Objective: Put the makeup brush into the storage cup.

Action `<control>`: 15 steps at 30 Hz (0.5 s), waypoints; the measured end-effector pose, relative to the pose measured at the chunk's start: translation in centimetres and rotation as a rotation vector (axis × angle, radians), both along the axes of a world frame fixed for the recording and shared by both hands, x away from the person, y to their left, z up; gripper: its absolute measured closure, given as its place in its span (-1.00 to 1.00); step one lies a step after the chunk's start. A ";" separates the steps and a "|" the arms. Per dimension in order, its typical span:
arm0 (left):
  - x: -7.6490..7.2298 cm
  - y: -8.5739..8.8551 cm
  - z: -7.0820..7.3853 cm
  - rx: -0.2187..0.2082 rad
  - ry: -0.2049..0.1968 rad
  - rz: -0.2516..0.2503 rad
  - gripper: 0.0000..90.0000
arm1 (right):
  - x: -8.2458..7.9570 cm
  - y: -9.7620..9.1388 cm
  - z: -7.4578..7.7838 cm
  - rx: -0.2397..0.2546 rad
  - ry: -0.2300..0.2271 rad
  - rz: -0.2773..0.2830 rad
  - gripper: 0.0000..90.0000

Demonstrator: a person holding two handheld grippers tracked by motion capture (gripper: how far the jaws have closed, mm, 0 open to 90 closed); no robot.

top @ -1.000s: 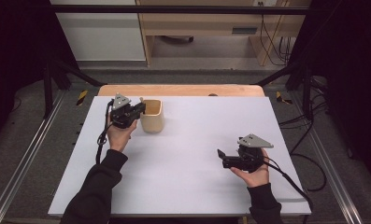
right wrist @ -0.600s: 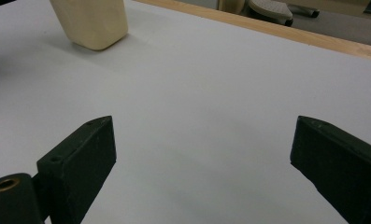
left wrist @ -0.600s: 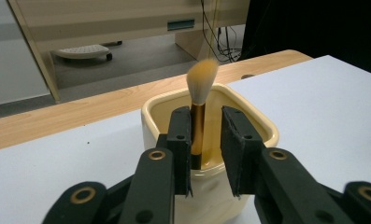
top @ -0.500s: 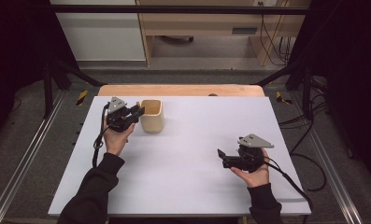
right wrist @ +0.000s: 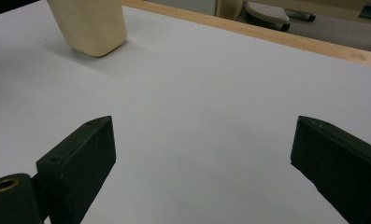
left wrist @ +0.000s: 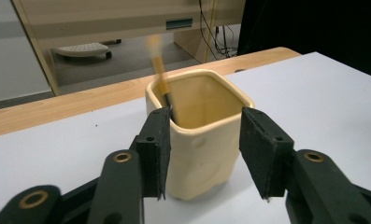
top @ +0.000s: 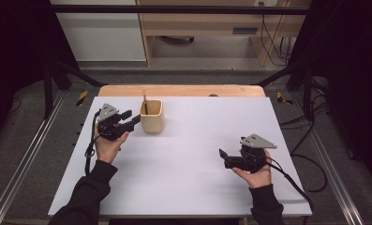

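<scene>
My left gripper (top: 136, 120) sits at the far left part of the white table (top: 197, 187), pointing at the cream cup (top: 152, 117) that stands just beside it near the table's far edge. Its jaws have just been opening and now stand partway apart; from the left gripper view they frame the cup (left wrist: 199, 135) without pressing on it, the left pad close against the cup's wall and the right pad clear of it with a gap showing. A thin wooden stick (top: 145, 104) stands in the cup, leaning against the wall nearest my left jaw; in the left gripper view the stick (left wrist: 160, 77) rises above the rim and looks blurred. Nothing is gripped on this side. My right gripper (top: 223, 158) rests low over the table's right near part, well apart from the cup, held in my right hand (top: 255, 174). Its jaws are spread wide with bare table (right wrist: 211, 107) between them, and the cup (right wrist: 89, 28) shows far off at the upper left of the right gripper view. A cable (top: 291, 180) trails from it toward the table's near right corner.
</scene>
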State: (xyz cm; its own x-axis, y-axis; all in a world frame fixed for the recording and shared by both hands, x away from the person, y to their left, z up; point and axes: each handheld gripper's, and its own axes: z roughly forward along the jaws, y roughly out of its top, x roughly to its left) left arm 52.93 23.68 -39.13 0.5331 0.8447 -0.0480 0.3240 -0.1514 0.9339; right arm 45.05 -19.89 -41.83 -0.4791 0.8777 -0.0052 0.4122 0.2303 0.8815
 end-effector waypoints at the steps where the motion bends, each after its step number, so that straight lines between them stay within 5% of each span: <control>1: -0.3 0.1 0.0 -0.002 0.001 -0.004 0.13 | 0.0 0.0 0.0 0.000 -0.001 0.000 -0.84; 15: -4.4 1.0 -0.3 -0.034 0.025 -0.053 -0.26 | -0.2 -0.5 0.5 0.010 -0.015 -0.011 -0.84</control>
